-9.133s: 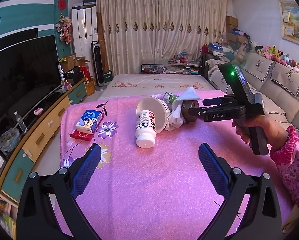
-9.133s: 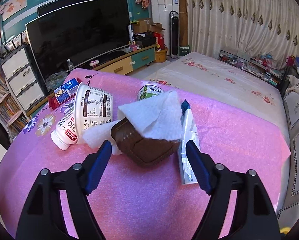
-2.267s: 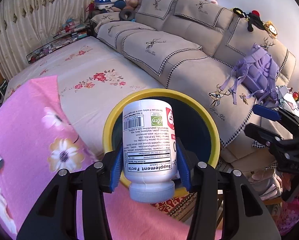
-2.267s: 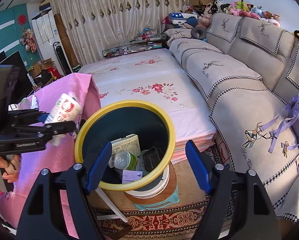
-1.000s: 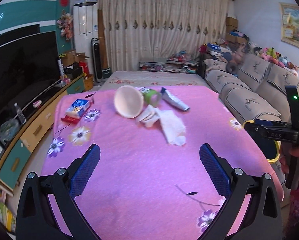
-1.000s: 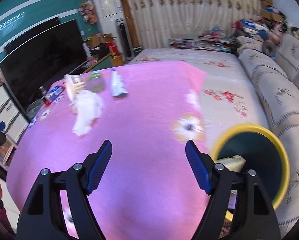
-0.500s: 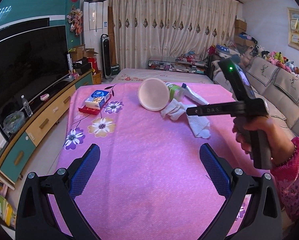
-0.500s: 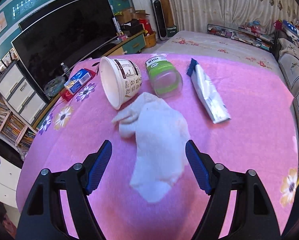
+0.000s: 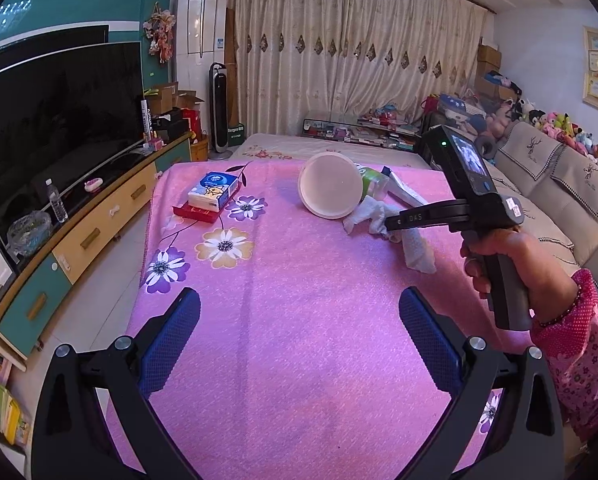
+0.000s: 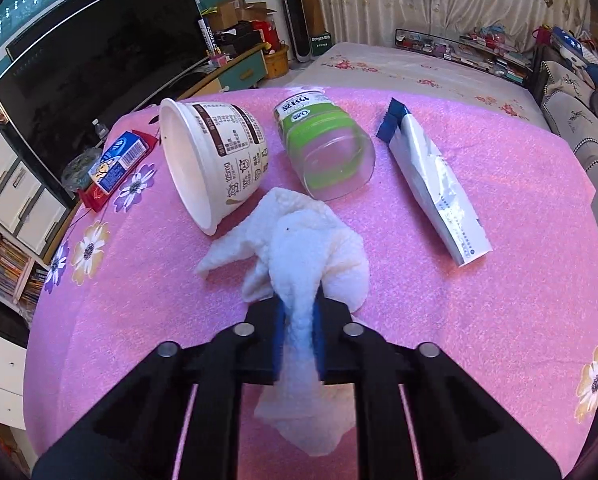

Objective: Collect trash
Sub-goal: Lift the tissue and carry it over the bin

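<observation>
A crumpled white tissue [image 10: 307, 240] lies on the pink flowered tablecloth [image 10: 479, 320]. My right gripper [image 10: 297, 308] has its jaws closing on it, and the blue pads press the tissue's near fold between them. In the left wrist view the right gripper [image 9: 391, 224] reaches from the right onto the tissue [image 9: 417, 248]. Beyond it lie a white paper cup [image 10: 215, 160] on its side, a green-labelled clear jar [image 10: 327, 152] and a white and blue wrapper [image 10: 435, 184]. My left gripper [image 9: 299, 344] hovers open over the near cloth, holding nothing.
A blue tissue pack [image 9: 215, 192] on a red box sits at the table's far left. A large TV [image 9: 59, 120] on a low cabinet [image 9: 99, 232] runs along the left. A sofa [image 9: 559, 184] stands to the right, and a hand and pink sleeve [image 9: 571, 344] hold the right gripper.
The right gripper came down onto the tissue and its jaws went from wide open to closed on it. The left gripper edged slightly forward over the table.
</observation>
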`<state>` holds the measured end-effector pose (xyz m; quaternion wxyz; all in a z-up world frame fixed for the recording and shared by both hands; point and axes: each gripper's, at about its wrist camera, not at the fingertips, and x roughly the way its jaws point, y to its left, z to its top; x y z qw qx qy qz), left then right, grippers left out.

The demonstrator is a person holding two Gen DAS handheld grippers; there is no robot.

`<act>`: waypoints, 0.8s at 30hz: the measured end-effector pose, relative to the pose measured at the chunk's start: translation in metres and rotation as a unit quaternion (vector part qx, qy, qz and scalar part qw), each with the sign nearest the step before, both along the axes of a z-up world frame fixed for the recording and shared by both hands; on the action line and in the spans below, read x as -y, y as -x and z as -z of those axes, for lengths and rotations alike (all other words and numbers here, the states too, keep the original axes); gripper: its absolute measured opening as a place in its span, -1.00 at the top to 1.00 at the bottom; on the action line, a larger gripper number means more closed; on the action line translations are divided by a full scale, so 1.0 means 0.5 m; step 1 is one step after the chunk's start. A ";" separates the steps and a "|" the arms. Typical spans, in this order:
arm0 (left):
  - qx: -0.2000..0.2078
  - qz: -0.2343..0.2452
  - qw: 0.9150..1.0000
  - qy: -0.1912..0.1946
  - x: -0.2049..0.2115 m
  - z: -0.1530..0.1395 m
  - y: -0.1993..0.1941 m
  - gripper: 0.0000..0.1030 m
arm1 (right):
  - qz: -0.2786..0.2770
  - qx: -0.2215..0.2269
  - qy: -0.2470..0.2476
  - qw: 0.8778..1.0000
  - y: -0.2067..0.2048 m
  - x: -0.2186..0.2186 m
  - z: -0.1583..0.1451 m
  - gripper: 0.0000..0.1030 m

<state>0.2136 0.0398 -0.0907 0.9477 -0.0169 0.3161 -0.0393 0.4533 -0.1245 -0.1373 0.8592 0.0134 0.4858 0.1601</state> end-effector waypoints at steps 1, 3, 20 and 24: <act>0.001 0.001 1.000 0.000 0.000 -0.001 0.001 -0.90 | -0.001 0.004 -0.001 1.000 0.008 0.003 -0.004 0.83; 0.004 0.001 1.000 -0.002 0.004 -0.004 0.005 -0.90 | -0.003 0.016 -0.002 1.000 0.030 0.013 -0.022 0.84; 0.021 0.052 0.998 -0.005 0.132 -0.036 0.043 -0.90 | 0.046 0.085 -0.023 0.995 0.249 0.238 -0.123 0.84; 0.021 0.065 0.998 -0.010 0.175 -0.039 0.042 -0.90 | 0.081 0.084 -0.029 0.993 0.277 0.322 -0.119 0.83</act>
